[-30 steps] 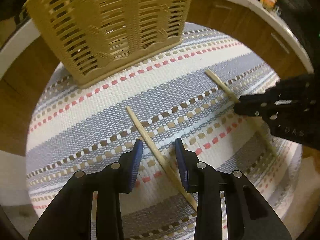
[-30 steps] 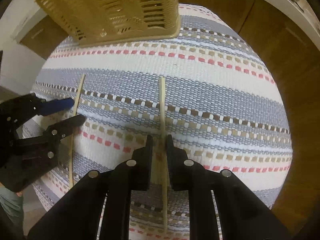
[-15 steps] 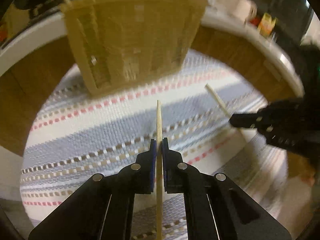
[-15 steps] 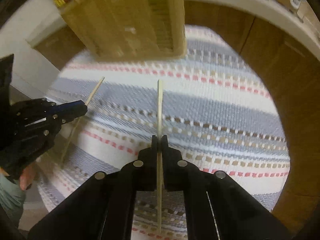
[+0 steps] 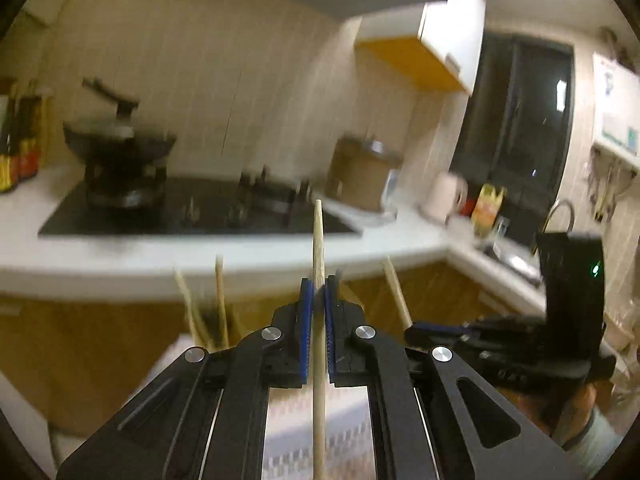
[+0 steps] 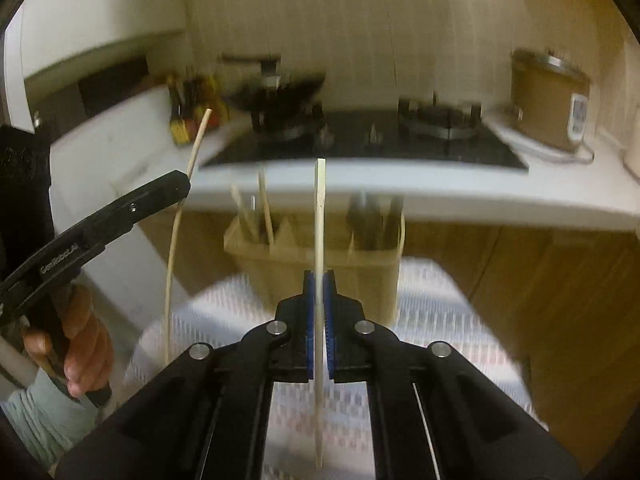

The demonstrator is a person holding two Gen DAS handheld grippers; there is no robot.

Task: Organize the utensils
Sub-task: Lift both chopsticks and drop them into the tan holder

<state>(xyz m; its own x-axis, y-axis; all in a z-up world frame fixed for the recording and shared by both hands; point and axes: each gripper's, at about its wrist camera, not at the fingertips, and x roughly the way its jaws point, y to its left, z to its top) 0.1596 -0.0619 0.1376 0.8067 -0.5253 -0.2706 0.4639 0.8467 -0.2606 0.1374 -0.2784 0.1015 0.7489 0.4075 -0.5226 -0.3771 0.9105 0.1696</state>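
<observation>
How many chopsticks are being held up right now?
2: one chopstick clamped in the left gripper, another in the right gripper. More sticks stand in the basket; blur prevents counting.

left tongs (image 6: 182, 188) arm reads "genrobot.ai".

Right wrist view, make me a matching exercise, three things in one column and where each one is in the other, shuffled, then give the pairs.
Things:
1. chopstick
2. utensil basket
3. wok

Places:
A. on the striped mat
B. on the stove
C. clamped in the right gripper

Pairs: 1-C, 2-A, 3-B
</observation>
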